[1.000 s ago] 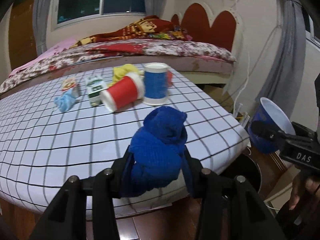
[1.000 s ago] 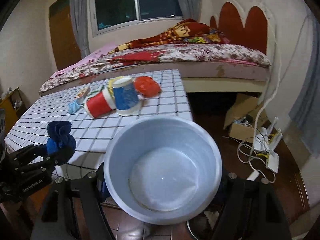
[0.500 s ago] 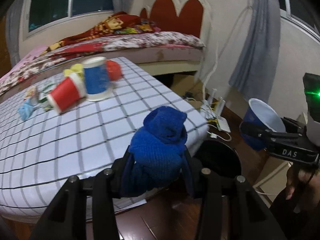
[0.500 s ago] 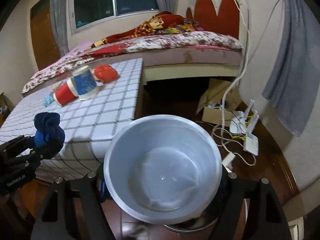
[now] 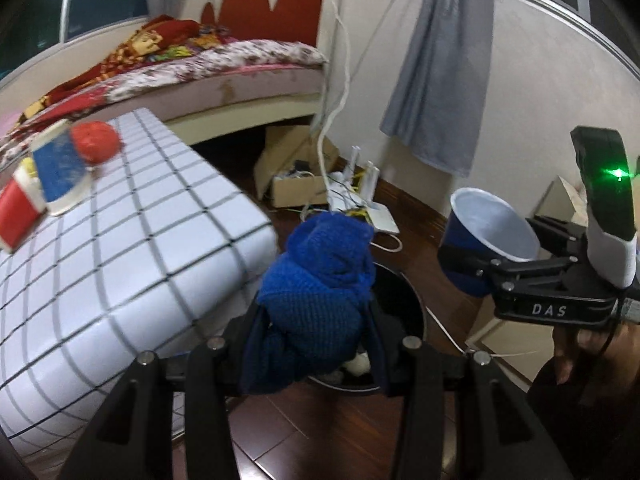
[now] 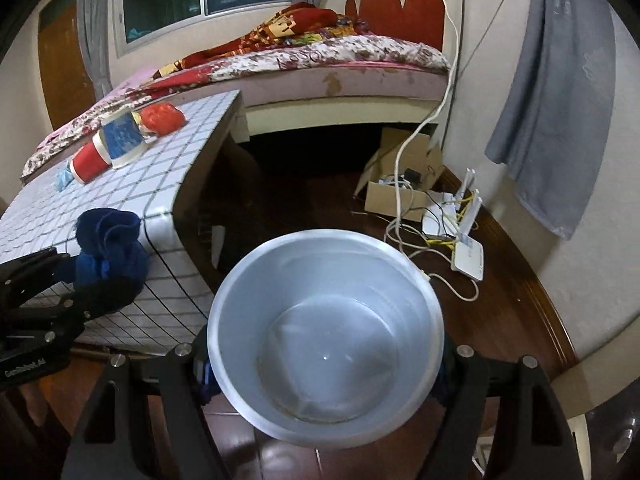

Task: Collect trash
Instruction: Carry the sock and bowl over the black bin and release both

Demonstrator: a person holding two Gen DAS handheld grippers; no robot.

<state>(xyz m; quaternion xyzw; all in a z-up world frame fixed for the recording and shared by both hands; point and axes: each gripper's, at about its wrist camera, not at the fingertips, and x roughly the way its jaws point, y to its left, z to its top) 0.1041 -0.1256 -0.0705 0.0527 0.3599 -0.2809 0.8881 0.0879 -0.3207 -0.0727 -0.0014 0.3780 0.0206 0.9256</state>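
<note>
Your left hand-held gripper (image 5: 316, 320) was closed on a bundle of blue knitted cloth (image 5: 320, 284), its jaws narrowed and pressing the cloth from both sides, so that the bundle rose between the fingers and bulged above them. Directly behind and below the cloth lay a dark round bin (image 5: 404, 312) on the wooden floor (image 5: 420, 216), with something pale showing inside it; the cloth was held over its near rim.

Your right hand-held gripper (image 6: 324, 360) gripped a blue paper cup (image 6: 324, 320) with a white interior, its jaws standing wide and clamped on the cup's outer wall, the mouth of the cup facing the camera and nothing visible inside. In the left wrist view the same cup (image 5: 488, 240) was held off to the right of the bin, clear of the table (image 5: 120, 264), and your hand (image 5: 588, 352) was wrapped around the handle.

Beside both grippers the table with its white gridded cover ended at a corner. Farther along it stood an upright blue cup (image 6: 120, 136), touching a red cup (image 6: 90, 160) lying on its side, with a crumpled red item (image 6: 164, 118) just behind and a small light blue scrap (image 6: 64, 178) near the red cup.

Beyond, a cardboard box (image 6: 400, 192), white routers (image 6: 468, 248) and cables lay on the floor, and a bed (image 6: 320, 60) stood against the far wall.
</note>
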